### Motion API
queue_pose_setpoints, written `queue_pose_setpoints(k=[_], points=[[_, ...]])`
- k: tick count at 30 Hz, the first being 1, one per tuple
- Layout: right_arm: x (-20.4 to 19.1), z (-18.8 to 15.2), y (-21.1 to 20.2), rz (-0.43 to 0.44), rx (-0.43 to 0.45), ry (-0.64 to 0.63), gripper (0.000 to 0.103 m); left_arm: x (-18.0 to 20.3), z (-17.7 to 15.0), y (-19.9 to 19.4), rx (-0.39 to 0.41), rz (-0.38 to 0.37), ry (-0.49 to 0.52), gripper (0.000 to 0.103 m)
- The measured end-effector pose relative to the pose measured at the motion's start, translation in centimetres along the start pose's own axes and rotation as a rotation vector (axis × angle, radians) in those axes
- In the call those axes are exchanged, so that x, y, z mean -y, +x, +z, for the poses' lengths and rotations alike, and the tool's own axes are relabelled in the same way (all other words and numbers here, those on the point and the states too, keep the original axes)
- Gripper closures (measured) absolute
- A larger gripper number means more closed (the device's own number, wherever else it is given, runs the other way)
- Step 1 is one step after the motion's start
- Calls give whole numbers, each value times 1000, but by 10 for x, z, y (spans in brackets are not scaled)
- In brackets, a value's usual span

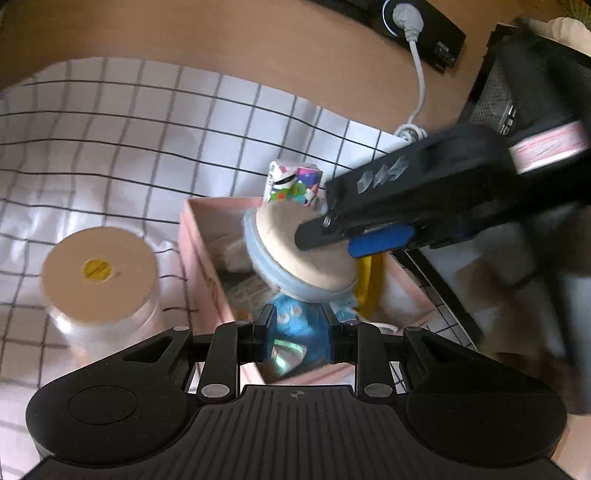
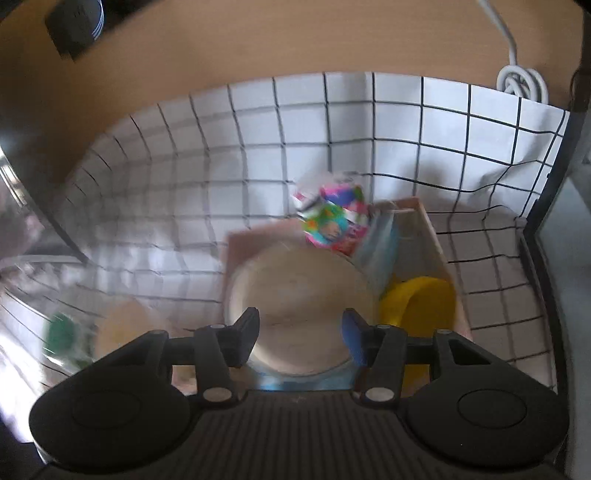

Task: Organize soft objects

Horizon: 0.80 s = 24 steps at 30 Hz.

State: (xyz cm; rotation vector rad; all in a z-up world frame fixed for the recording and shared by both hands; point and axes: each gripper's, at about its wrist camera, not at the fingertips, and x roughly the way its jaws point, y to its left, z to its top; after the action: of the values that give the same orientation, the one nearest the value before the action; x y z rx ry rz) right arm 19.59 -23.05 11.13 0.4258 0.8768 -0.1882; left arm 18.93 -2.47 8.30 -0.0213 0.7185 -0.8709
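Note:
My left gripper (image 1: pixel 298 328) is shut on a blue soft toy (image 1: pixel 295 332) topped by a round tan, blue-rimmed disc (image 1: pixel 306 247), held over the pink box (image 1: pixel 201 258). My right gripper (image 1: pixel 325 236) reaches in from the right, open, its fingertips over the disc. In the right wrist view the disc (image 2: pixel 299 306) lies between the open right fingers (image 2: pixel 301 336), above the box (image 2: pixel 439 251). A colourful patterned packet (image 1: pixel 293 182) stands at the box's far end; it also shows in the right wrist view (image 2: pixel 332 218). A yellow soft object (image 2: pixel 421 306) lies inside the box.
A clear jar with a tan lid (image 1: pixel 98 275) stands left of the box on the checked cloth (image 1: pixel 110 129). A black power strip (image 1: pixel 417 26) and white cable (image 1: pixel 419 92) lie on the wooden table behind. A black wire rack (image 1: pixel 517 92) stands at the right.

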Motion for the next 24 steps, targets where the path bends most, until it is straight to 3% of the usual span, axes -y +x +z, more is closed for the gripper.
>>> queue_pose_setpoints(k=[6, 10, 13, 15, 19, 24], points=[[12, -10, -13, 64, 97, -75, 52, 19, -32, -30, 62, 180, -71, 76], [22, -44, -48, 126, 189, -136, 50, 44, -72, -59, 130, 339, -112, 76], [33, -79, -69, 184, 260, -172, 39, 57, -104, -72, 130, 441, -184, 76], [41, -105, -77, 232, 278, -199, 38, 63, -124, -74, 108, 510, -214, 76], [42, -148, -67, 247, 192, -310, 37, 69, -152, -71, 80, 624, -226, 76], [32, -184, -34, 206, 70, -422, 36, 78, -171, -63, 80, 642, -246, 74]])
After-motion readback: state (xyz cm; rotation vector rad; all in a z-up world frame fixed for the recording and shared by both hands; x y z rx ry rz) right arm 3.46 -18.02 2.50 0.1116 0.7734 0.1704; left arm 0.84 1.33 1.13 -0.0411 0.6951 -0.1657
